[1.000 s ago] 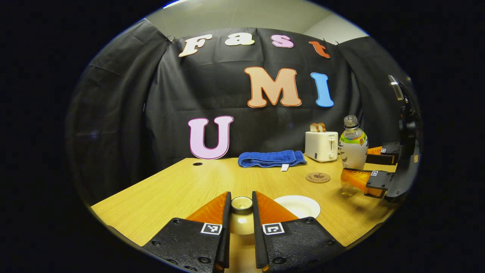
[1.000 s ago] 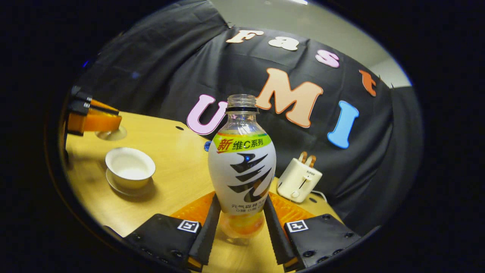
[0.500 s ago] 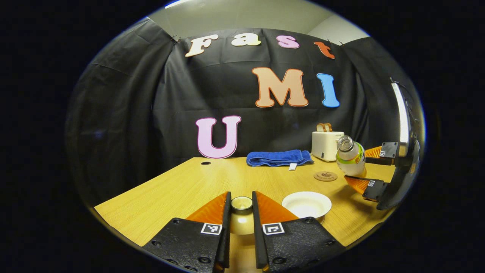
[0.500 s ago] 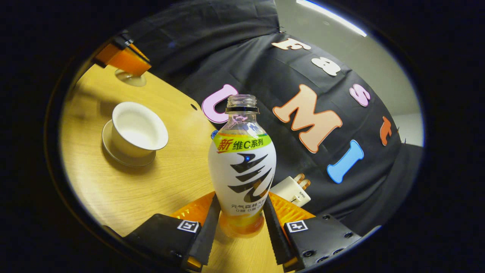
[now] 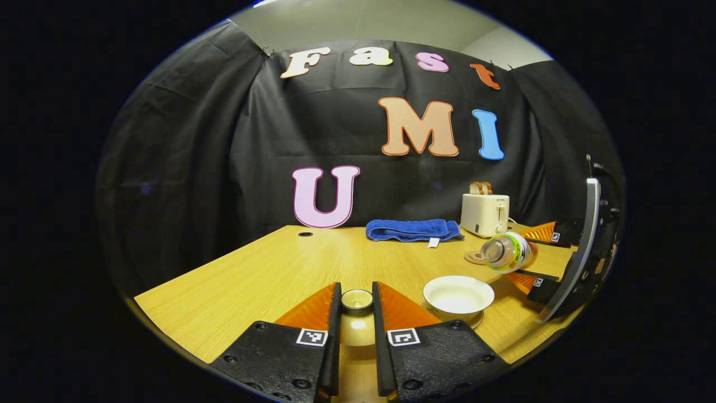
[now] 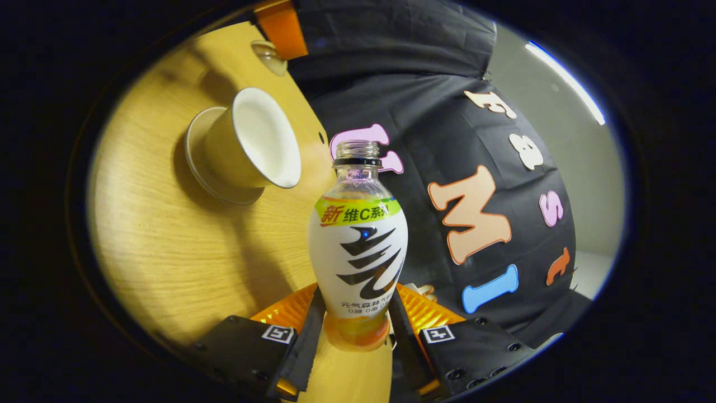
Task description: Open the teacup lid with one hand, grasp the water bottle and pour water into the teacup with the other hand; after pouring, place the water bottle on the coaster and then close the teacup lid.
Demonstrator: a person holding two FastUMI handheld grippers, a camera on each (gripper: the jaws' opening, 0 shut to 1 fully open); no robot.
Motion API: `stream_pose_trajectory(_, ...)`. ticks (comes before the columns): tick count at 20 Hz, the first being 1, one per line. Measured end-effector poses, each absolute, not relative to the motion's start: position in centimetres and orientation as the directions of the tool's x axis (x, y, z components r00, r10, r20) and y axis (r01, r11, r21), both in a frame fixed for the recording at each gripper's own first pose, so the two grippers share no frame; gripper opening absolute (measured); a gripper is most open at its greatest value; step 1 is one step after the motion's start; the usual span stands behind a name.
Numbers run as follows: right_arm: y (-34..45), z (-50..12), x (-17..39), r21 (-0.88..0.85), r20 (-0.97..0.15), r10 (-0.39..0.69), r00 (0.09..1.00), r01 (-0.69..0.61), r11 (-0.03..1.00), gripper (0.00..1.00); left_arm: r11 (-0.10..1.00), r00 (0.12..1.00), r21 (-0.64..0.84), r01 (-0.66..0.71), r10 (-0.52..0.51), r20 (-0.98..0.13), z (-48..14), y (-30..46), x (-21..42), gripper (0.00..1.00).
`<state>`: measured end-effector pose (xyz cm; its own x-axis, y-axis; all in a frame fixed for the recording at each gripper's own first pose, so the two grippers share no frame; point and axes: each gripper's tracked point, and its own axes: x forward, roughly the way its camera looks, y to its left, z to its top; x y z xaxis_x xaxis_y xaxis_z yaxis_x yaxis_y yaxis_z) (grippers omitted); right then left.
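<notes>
counter (image 5: 268, 274): light wood, round hole near far edge | towel (image 5: 412, 229): blue, folded, at back | toaster (image 5: 484, 214): white, bread in slots, right of towel

The left tongs (image 5: 356, 313) sat level and low over the bench (image 5: 268, 274), both fingers pressed on the lid (image 5: 357, 300). The right tongs (image 6: 353, 330) were rolled far onto their side, fingers clamped on the lower body of the water bottle (image 6: 358, 246).

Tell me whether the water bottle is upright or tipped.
Tipped. In the left gripper view the water bottle lies nearly sideways in the right gripper, its uncapped mouth pointing toward the teacup.
</notes>
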<state>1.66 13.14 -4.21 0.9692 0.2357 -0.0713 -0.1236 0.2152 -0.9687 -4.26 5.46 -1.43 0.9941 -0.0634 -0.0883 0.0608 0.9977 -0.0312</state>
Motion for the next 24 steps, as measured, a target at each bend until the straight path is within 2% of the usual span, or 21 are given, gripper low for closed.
stream_pose_trajectory(13, 13.8, -4.8, 1.2, -0.996, -0.059, 0.258, 0.964, -0.038, -0.085, 0.67, 0.994, 0.992, -0.059, 0.095, -0.099, -0.073, -1.3, 5.4, -4.3, 0.24)
stream_pose_trajectory(24, 14.5, -4.6, 0.6, -0.961, -0.020, 0.309, 0.951, 0.067, -0.267, 0.67, 0.991, 0.991, -0.080, 0.111, -0.117, -0.071, -1.3, 5.2, -4.2, 0.24)
